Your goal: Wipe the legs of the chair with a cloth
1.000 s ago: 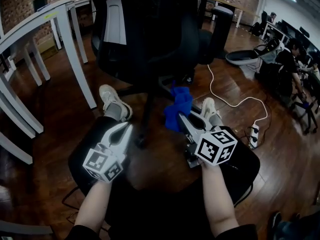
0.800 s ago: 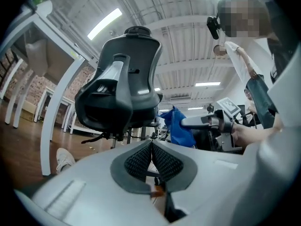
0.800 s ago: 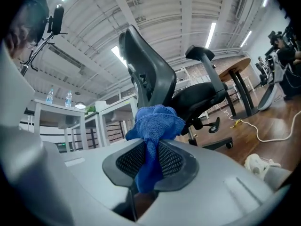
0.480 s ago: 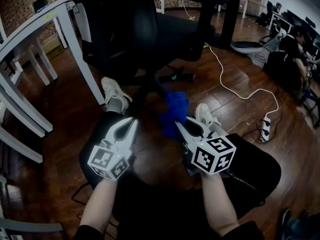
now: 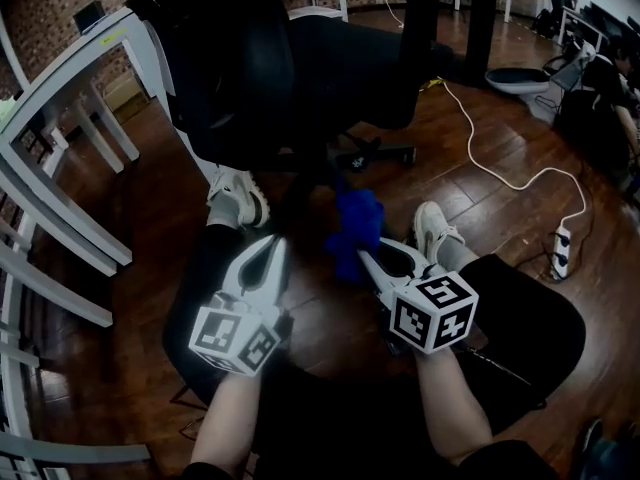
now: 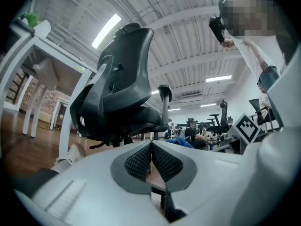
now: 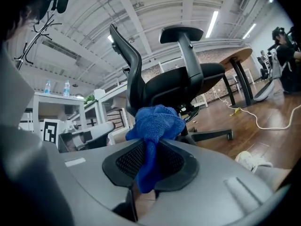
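- The blue cloth (image 5: 355,226) is held in the right hand-held gripper (image 5: 368,258), whose jaws are closed on it. In the right gripper view it is seen pinched between the ribbed pads (image 7: 129,161), with a loose bunch standing out beyond the tips. The bunch is probably left free so that it can be pressed around a leg.
- The left hand-held gripper (image 5: 270,244) is closed with nothing inside; in the left gripper view its pads (image 6: 138,161) are seen to meet. It is judged to be kept ready only as a support.
- The chair (image 5: 300,58) is found at 12 o'clock from both grippers. Its legs (image 5: 380,153) lie low under the seat, at about 1 o'clock from the cloth. The cloth is near them, but no contact can be confirmed, so the wiping is judged as not yet begun.
- Both forearms (image 5: 445,398) are stretched forward above the knees, the jaws pointed towards 12 o'clock, the two grippers side by side and about level.
- The shoes (image 5: 238,196) are placed on the wooden floor (image 5: 500,218) at 10 o'clock and 3 o'clock from the cloth.
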Motion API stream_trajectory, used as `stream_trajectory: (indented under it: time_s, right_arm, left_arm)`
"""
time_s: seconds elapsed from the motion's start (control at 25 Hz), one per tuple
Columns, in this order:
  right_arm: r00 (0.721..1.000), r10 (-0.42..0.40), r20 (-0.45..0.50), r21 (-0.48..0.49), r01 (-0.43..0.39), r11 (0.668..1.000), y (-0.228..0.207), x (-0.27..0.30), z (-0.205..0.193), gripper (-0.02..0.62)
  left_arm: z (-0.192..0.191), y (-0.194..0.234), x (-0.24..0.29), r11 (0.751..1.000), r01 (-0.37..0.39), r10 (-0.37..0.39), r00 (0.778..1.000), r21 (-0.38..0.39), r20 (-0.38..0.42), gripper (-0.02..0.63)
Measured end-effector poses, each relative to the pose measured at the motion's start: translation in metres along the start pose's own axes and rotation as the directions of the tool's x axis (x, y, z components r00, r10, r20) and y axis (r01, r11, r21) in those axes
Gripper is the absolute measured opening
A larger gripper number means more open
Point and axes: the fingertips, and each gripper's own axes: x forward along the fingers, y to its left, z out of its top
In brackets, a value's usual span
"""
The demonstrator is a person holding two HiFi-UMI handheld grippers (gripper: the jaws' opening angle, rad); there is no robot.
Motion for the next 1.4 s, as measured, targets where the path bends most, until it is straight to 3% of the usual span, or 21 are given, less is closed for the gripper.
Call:
stream_trajectory:
  time_s: [0.32, 0.52, 0.76, 0.88, 1.16, 1.28, 1.4]
  right_arm:
    - [1.0, -0.013, 0.005, 0.017, 0.013, 1.0, -0.001, 0.003, 0.0, 0.086]
    - [0.999, 0.036, -0.005, -0.019, -0.036, 0.999, 0.022, -0.003, -0.001, 0.086]
    - [0.998, 0.066, 0.01, -0.086, -0.065, 0.994, 0.05, -0.019, 0.008, 0.086]
    - [0.995, 0.097, 0.038, -0.108, -0.093, 0.99, 0.066, -0.03, 0.018, 0.086]
    - [0.987, 0.159, 0.007, -0.147, -0.156, 0.977, 0.095, -0.021, 0.008, 0.086]
    - [0.982, 0.187, 0.0, -0.103, -0.186, 0.977, 0.095, -0.012, 0.003, 0.086]
    - [0.976, 0.218, -0.012, -0.05, -0.218, 0.975, 0.093, -0.004, -0.006, 0.086]
  left_arm:
    - [0.004, -0.01, 0.002, 0.994, -0.015, 0.017, 1.0, -0.106, 0.012, 0.005]
    - [0.009, -0.022, -0.005, 0.996, 0.021, -0.018, 0.999, -0.09, 0.032, 0.005]
    - [0.029, -0.022, -0.005, 0.975, 0.07, -0.048, 0.993, -0.212, 0.109, 0.005]
    - [0.034, -0.031, -0.007, 0.976, 0.103, -0.078, 0.988, -0.191, 0.135, 0.005]
    - [0.024, -0.03, -0.017, 0.985, 0.078, -0.066, 0.994, -0.155, 0.082, 0.005]
    - [0.021, -0.026, -0.02, 0.989, 0.072, -0.063, 0.995, -0.131, 0.072, 0.005]
    - [0.013, -0.021, -0.021, 0.986, 0.063, -0.055, 0.997, -0.154, 0.055, 0.005]
